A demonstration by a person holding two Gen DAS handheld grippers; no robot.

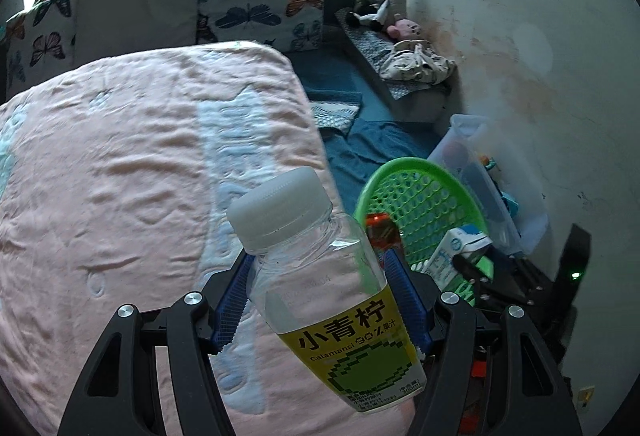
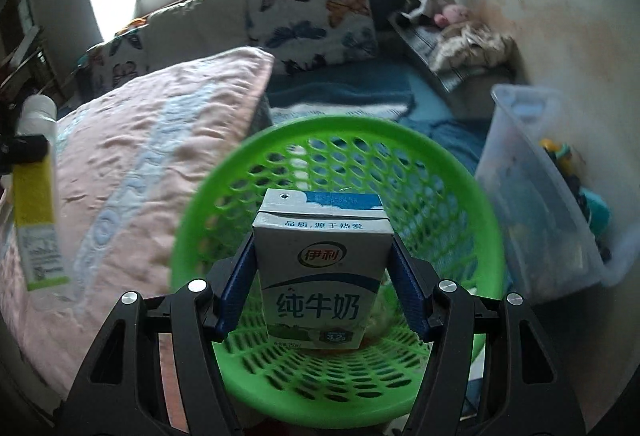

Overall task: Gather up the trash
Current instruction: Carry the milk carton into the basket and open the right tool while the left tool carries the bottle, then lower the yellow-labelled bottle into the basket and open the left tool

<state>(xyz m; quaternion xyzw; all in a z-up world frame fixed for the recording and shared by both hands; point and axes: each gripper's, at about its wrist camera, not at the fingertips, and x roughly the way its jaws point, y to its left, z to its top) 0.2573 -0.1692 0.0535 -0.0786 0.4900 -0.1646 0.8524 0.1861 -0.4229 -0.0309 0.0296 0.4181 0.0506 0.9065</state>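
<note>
My left gripper (image 1: pixel 320 300) is shut on a clear plastic bottle (image 1: pixel 320 268) with a white cap and a yellow-green label, held tilted over the pink quilt (image 1: pixel 140 163). The same bottle (image 2: pixel 36 187) shows at the left edge of the right wrist view. My right gripper (image 2: pixel 322 276) is shut on a white and blue milk carton (image 2: pixel 322 268), held upright above the mouth of a green mesh basket (image 2: pixel 440 171). In the left wrist view the green basket (image 1: pixel 420 191) lies to the right of the bed, with the milk carton (image 1: pixel 452 252) and the right gripper over it.
Butterfly-print pillows (image 1: pixel 260 3) lean at the head of the bed. A clear plastic storage bin (image 2: pixel 540 195) with toys stands right of the basket by the wall. Plush toys (image 1: pixel 384 3) and crumpled cloth (image 1: pixel 416 63) sit on a ledge. Blue bedding (image 2: pixel 360 87) lies beyond the basket.
</note>
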